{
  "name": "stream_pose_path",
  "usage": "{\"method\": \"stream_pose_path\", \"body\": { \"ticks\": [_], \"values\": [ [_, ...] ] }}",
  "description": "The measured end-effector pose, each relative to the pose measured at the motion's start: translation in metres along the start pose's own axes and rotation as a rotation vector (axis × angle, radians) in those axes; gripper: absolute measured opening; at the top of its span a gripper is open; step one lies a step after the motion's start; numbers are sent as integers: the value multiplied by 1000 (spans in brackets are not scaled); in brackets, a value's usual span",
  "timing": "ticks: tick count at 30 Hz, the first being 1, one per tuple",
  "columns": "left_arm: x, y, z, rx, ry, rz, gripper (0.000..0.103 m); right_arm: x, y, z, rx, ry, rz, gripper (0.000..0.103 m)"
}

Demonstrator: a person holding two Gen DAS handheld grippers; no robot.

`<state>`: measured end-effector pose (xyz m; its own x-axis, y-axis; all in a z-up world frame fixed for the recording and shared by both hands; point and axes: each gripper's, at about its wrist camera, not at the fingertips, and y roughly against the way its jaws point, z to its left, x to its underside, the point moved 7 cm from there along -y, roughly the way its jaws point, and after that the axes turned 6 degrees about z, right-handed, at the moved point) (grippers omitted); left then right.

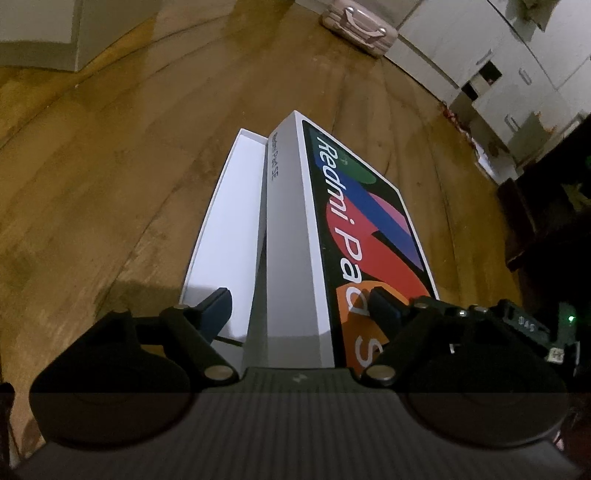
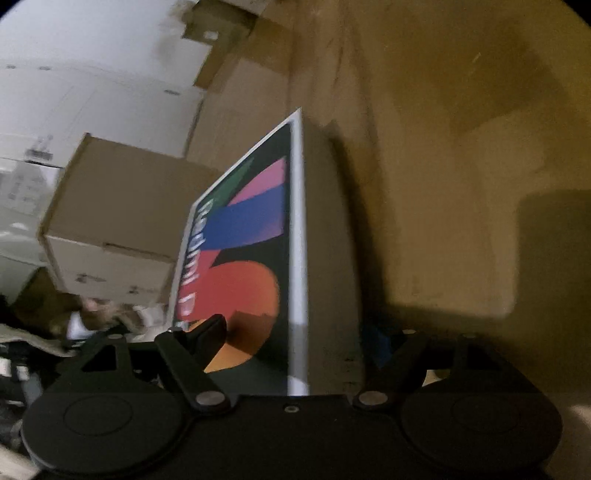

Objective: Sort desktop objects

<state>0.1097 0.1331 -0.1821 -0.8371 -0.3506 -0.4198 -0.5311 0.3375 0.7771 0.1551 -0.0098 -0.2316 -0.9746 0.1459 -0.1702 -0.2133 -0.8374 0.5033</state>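
Observation:
A Redmi Pad SE box lid, white-edged with a colourful print, is held between the fingers of my left gripper. The white box base shows beside and under the lid, partly uncovered on the left. In the right wrist view the same lid sits between the fingers of my right gripper, which grips its other end. The right finger there is mostly hidden in shadow. Both grippers hold the lid above the wooden floor.
A small pink suitcase lies on the floor far ahead. White cabinets stand at the right. Cardboard boxes stand at the left of the right wrist view, with clutter below them.

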Motion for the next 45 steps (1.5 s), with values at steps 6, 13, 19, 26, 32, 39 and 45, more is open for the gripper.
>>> {"method": "stream_pose_path", "body": {
  "ticks": [6, 13, 19, 26, 32, 39, 45],
  "values": [
    [5, 2, -8, -24, -95, -6, 84, 13, 11, 28, -20, 122, -60, 61],
    [1, 15, -6, -37, -78, -19, 84, 19, 21, 53, 40, 210, -77, 60],
    [-6, 28, 6, -45, -20, -43, 83, 21, 19, 47, -39, 29, -57, 53],
    [-9, 33, 11, -139, -11, -26, 84, 29, 13, 48, 20, 76, -55, 57],
    [-14, 29, 13, -229, -12, -28, 84, 30, 14, 51, 144, 167, -85, 62],
    [-7, 22, 18, -217, -10, -4, 86, 29, 14, 40, 150, 136, -88, 63],
    [-7, 15, 10, -48, 16, -8, 93, 29, 15, 37, 156, 124, -98, 63]
  ]
}}
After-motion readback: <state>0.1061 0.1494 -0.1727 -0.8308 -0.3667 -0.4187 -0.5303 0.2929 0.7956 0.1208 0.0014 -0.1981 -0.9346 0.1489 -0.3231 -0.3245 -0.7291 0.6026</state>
